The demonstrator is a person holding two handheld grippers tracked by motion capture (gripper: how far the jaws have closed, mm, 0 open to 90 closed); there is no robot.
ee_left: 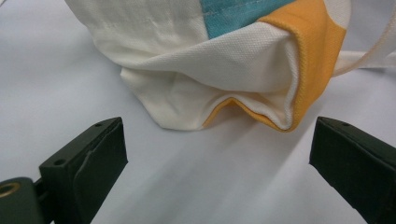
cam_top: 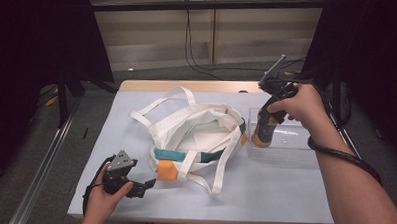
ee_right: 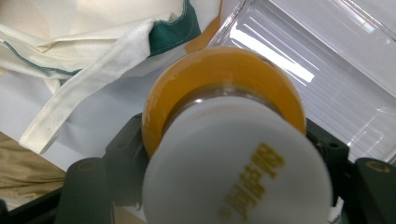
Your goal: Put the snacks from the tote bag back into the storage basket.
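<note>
White cap (ee_right: 236, 163) of orange bottle (ee_right: 219, 79) in right tongs (ee_right: 224, 154); high view: bin (cam_top: 285, 145).

Bottle (ee_right: 224, 140) lower body hidden behind its own white cap (ee_right: 238, 163) in right gripper view, cap cut off at 6 o'clock edge, cap print blurred, tote bag (ee_left: 224, 60) cropped at 12 o'clock in left gripper view.

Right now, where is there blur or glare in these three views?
Right gripper view: the bottle's white cap is close and soft, its print blurred; glare streaks the clear tray. Left gripper view: bag sharp, soft shadows. High view: dark surroundings, table evenly lit.
</note>
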